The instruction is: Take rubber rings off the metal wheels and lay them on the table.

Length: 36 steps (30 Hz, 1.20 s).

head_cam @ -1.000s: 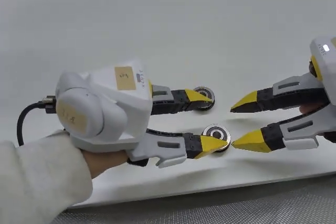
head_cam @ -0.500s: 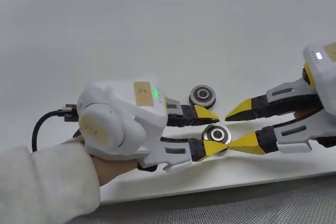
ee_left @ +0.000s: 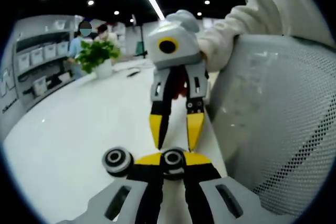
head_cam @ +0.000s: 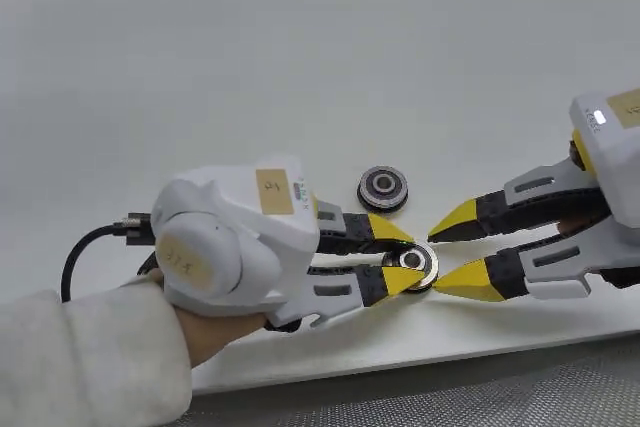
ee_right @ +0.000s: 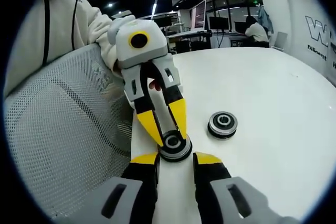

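Observation:
Two small metal wheels with black rubber rings lie on the white table [head_cam: 300,67]. My left gripper [head_cam: 400,255] is shut on the near wheel [head_cam: 418,261], with its yellow tips pressing the wheel from both sides. In the left gripper view the same wheel [ee_left: 173,157] sits between my left gripper's [ee_left: 173,159] tips. My right gripper [head_cam: 442,257] faces it from the right. It is open, with its tips just short of the wheel's rim. The right gripper view has that wheel [ee_right: 175,147] just ahead of my right gripper [ee_right: 176,159]. The second wheel [head_cam: 383,187] lies free a little farther back.
The table's front edge [head_cam: 420,342] runs close below both grippers, with grey mesh [head_cam: 420,397] beyond it. A black cable [head_cam: 80,247] trails left from the left gripper. A sleeve [head_cam: 80,357] covers the lower left corner.
My left gripper has moved forward and narrowed its jaws onto the near wheel. My right gripper has come a little to the left, toward that wheel, still open.

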Each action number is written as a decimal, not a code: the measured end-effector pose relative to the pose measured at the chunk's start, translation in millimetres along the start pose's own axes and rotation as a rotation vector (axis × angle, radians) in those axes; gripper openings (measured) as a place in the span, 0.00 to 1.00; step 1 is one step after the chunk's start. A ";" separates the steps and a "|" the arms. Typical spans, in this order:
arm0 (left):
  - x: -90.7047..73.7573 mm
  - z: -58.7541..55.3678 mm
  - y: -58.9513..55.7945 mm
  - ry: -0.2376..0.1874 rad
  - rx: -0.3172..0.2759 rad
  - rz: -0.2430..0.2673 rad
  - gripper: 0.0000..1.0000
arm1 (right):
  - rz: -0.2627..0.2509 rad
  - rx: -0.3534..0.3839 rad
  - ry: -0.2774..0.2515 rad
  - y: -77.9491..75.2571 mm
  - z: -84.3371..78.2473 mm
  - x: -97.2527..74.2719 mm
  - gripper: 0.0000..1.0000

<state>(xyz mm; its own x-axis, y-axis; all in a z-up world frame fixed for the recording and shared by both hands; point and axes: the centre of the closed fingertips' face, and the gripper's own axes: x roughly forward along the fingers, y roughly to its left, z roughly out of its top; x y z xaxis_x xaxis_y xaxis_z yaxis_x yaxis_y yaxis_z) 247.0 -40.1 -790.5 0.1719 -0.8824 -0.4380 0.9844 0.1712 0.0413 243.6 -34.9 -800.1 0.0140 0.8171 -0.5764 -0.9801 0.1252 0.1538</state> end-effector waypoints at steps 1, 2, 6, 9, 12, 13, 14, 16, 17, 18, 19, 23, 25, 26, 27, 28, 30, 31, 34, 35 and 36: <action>-0.7 -1.1 0.1 0.003 0.002 0.000 0.15 | 0.001 -0.002 0.001 0.5 0.1 0.4 0.22; -0.7 -0.8 -0.1 -0.003 0.009 0.001 0.15 | 0.004 -0.005 0.002 1.3 0.1 1.3 0.22; -2.0 -0.9 0.4 -0.004 0.013 -0.002 0.15 | 0.006 -0.028 0.019 3.0 -1.8 4.1 0.22; -3.8 -1.6 0.1 -0.003 0.019 -0.002 0.15 | 0.000 -0.031 0.006 1.8 1.5 4.5 0.21; -4.9 -2.1 0.3 -0.002 0.019 0.001 0.15 | -0.002 -0.036 0.004 1.6 2.1 5.7 0.21; -5.0 -2.1 0.3 -0.002 0.020 0.001 0.15 | 0.008 -0.043 0.007 3.7 1.6 6.4 0.19; -5.5 -2.3 0.0 -0.001 0.021 0.000 0.15 | -0.005 -0.056 0.011 2.1 1.0 6.8 0.19; -6.4 -3.0 0.3 -0.002 0.020 0.000 0.15 | -0.003 -0.064 0.019 2.2 0.0 6.5 0.17; -6.6 -3.0 0.7 -0.003 0.019 0.001 0.15 | -0.005 -0.069 0.022 1.7 -0.4 6.2 0.16; -7.0 -3.2 1.0 -0.005 0.017 0.001 0.15 | -0.007 -0.072 0.025 1.3 -0.6 5.9 0.15; -7.3 -3.4 1.5 -0.006 0.015 0.003 0.15 | -0.010 -0.076 0.030 0.7 -0.8 5.2 0.14; -8.4 -3.9 3.1 -0.008 0.006 0.011 0.15 | -0.020 -0.090 0.038 -1.1 -1.4 5.0 0.09; -8.6 -3.9 3.1 -0.008 0.005 0.012 0.15 | -0.022 -0.091 0.043 -1.3 -1.6 5.4 0.09; -8.7 -3.9 3.1 -0.008 0.004 0.012 0.15 | -0.022 -0.087 0.045 -1.5 -1.7 5.5 0.09; -8.7 -3.9 3.0 -0.009 0.005 0.012 0.15 | -0.022 -0.086 0.046 -1.6 -1.7 5.5 0.09; -8.8 -3.9 3.0 -0.011 0.006 0.011 0.14 | -0.024 -0.082 0.048 -1.8 -2.0 5.6 0.09; -9.0 -3.9 2.9 -0.014 0.005 0.010 0.14 | -0.027 -0.076 0.050 -2.0 -2.1 5.7 0.09; -9.0 -4.1 2.9 -0.013 0.005 0.011 0.14 | -0.029 -0.067 0.052 -2.4 -2.2 5.9 0.08; -9.5 -4.3 3.0 -0.013 0.009 0.012 0.14 | -0.033 -0.043 0.057 -3.1 -2.4 6.9 0.08; -9.7 -4.4 3.2 -0.013 0.010 0.013 0.14 | -0.033 -0.039 0.059 -3.2 -2.4 7.1 0.08; -9.8 -4.4 3.2 -0.014 0.012 0.013 0.14 | -0.034 -0.040 0.061 -3.1 -2.4 7.3 0.08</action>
<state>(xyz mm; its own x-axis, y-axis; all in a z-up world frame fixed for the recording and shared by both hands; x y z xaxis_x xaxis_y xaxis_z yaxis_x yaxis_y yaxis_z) 248.3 -28.9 -790.0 0.1854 -0.8860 -0.4249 0.9824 0.1780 0.0575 246.3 -30.7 -806.7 0.0361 0.7766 -0.6289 -0.9864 0.1287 0.1023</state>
